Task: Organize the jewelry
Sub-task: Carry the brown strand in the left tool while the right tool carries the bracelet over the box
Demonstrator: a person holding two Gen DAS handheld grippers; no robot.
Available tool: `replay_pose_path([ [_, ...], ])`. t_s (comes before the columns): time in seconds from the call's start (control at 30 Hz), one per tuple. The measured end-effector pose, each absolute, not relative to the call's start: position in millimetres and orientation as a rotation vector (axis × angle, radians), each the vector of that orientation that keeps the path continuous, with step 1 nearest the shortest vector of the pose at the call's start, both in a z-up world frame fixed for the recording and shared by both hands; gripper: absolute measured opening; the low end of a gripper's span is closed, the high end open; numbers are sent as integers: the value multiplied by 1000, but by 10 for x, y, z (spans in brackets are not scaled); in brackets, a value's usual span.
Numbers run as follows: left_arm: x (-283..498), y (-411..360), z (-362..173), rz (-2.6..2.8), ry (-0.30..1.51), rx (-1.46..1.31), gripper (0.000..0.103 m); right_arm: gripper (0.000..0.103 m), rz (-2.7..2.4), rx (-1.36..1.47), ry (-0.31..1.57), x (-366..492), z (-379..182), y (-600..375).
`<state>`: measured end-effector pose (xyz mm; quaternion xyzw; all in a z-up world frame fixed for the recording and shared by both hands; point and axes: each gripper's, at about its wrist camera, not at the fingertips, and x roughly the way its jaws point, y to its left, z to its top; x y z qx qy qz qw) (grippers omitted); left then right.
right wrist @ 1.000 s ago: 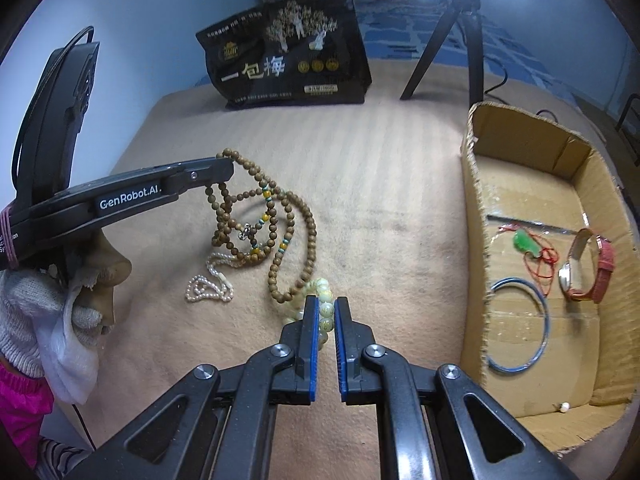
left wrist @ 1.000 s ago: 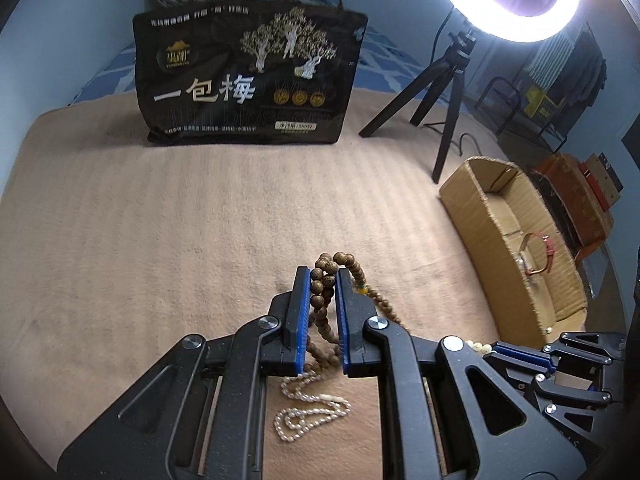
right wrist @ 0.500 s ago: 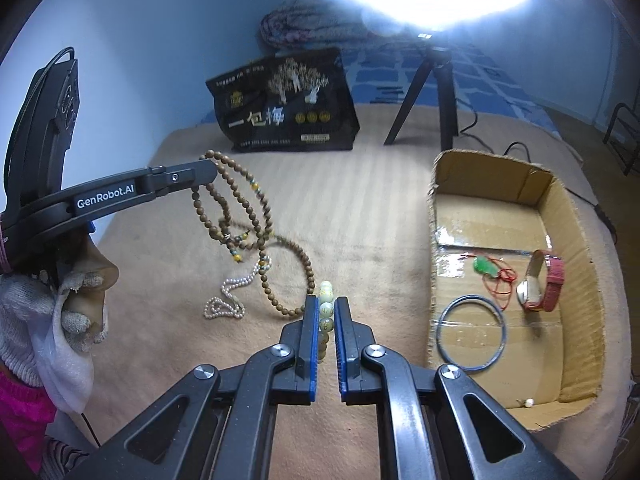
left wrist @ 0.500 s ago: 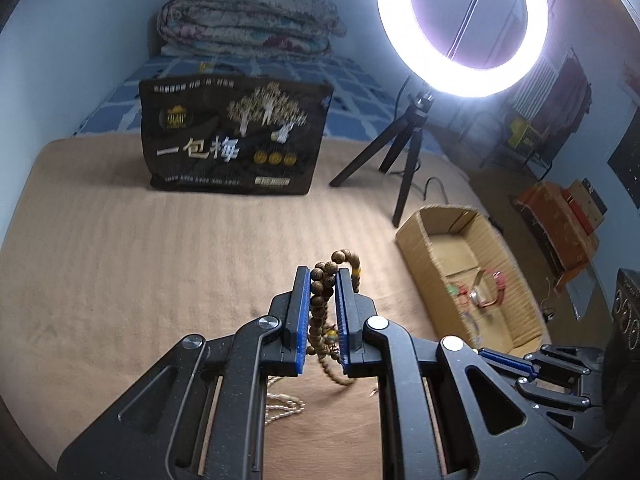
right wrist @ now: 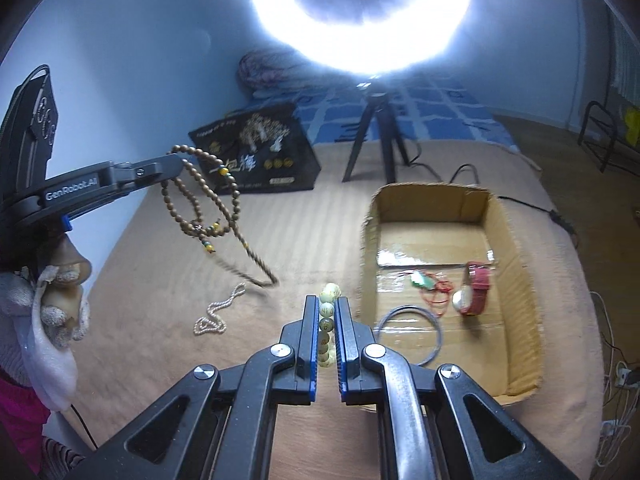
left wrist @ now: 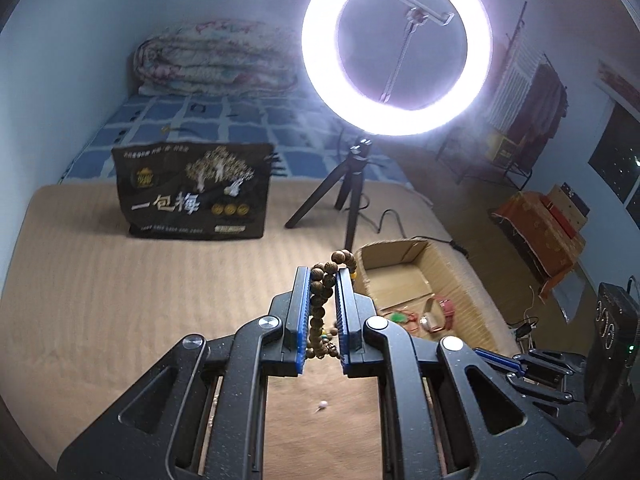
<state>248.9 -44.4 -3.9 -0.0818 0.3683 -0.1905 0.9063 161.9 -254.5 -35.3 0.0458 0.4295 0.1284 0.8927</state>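
One cardboard box (right wrist: 516, 248) — watch (right wrist: 474, 290), bangle (right wrist: 412, 334), green pendant (right wrist: 420, 281) inside.

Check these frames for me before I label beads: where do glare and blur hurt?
Right wrist view: ring light blows out the top, and the hanging wooden bead necklace smears at its lowest loop. Left wrist view: ring light hazes the wall; clamped beads stay sharp.

brown bead necklace (right wrist: 208, 216) | pale green bracelet (right wrist: 327, 322) | red watch (right wrist: 474, 290)

Black printed bag (left wrist: 196, 196) upright at bed's far edge; lit ring light (left wrist: 396, 46) on tripod (left wrist: 344, 200) beside it; folded quilt (left wrist: 216, 60) behind.
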Motion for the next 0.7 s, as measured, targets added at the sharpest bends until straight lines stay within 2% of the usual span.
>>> replay_pose_path([
  [0.7, 2401, -1386, 490, -504, 695, -106, 10, 5, 159, 150, 850, 1357, -200, -3390],
])
